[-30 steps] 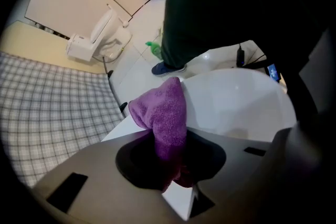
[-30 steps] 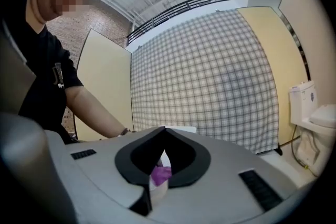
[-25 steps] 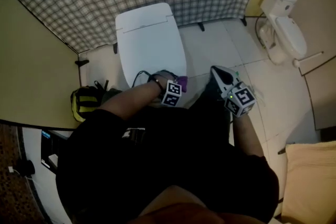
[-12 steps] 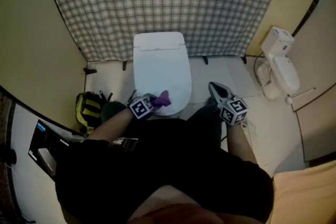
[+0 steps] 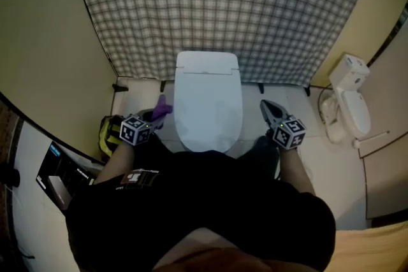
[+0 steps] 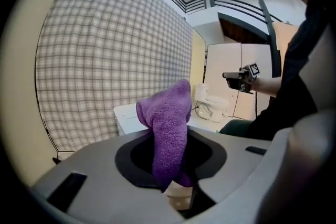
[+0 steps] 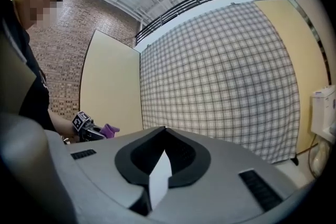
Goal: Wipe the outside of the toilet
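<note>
A white toilet (image 5: 208, 99) with its lid down stands against the checked curtain. My left gripper (image 5: 152, 119) hangs beside the bowl's left side, shut on a purple cloth (image 5: 160, 107). In the left gripper view the cloth (image 6: 170, 128) stands up between the jaws, with the toilet (image 6: 127, 116) behind it. My right gripper (image 5: 269, 111) is off the bowl's right side, apart from it, shut with nothing in it. The right gripper view shows one white pad (image 7: 159, 178) edge-on and the left gripper (image 7: 90, 131) far off at the left.
A checked curtain (image 5: 223, 3) hangs behind the toilet, yellow walls on both sides. A second white toilet (image 5: 352, 108) stands at the right. A yellow and black bag (image 5: 109, 132) lies on the floor left of the bowl. My dark clothing fills the lower frame.
My left gripper has carried the purple cloth from the front of the toilet lid round to the bowl's left side. The right gripper has stayed at the right. The head view has tilted up.
</note>
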`<state>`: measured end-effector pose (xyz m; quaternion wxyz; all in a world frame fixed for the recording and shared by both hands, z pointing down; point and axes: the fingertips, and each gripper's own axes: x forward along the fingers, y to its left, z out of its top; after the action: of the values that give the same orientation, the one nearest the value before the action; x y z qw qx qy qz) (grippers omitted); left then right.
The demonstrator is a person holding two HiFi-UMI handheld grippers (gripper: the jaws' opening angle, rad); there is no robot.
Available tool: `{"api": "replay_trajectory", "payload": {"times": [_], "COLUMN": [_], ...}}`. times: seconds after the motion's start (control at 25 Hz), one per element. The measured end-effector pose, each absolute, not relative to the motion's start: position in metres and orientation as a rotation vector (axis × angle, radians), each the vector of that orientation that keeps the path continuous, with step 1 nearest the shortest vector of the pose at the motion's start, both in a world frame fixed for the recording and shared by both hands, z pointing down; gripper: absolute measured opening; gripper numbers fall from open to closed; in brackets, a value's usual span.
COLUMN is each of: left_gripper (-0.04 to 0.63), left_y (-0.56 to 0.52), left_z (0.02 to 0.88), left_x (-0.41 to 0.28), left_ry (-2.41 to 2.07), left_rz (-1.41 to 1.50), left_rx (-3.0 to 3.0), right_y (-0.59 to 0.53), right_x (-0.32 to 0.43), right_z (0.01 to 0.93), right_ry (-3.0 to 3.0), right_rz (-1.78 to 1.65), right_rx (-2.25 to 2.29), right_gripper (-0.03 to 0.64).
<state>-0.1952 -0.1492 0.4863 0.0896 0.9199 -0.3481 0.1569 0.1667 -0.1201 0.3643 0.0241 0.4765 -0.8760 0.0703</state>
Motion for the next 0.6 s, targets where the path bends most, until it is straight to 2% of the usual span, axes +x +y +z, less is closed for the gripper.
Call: {"api": "replay_trajectory", "payload": {"times": [0.32,0.6], "left_gripper": [0.1,0.101], "left_y": [-0.175,-0.217], "left_z": [0.494,0.531], "left_x": [-0.174,-0.181], "left_ry": [-1.018,-0.982], "left_rz": [0.304,0.352], "left_rx": [2.632,2.498], "right_y": [-0.151,-0.184], "right_x": [0.154,0.151], "right_z": [0.409,0.424], "right_ry": [-2.724,-2.659], "right_rz": [0.382,0.509], "right_rx": [1.39,1.412], "right_gripper": [0.006,0.006]}}
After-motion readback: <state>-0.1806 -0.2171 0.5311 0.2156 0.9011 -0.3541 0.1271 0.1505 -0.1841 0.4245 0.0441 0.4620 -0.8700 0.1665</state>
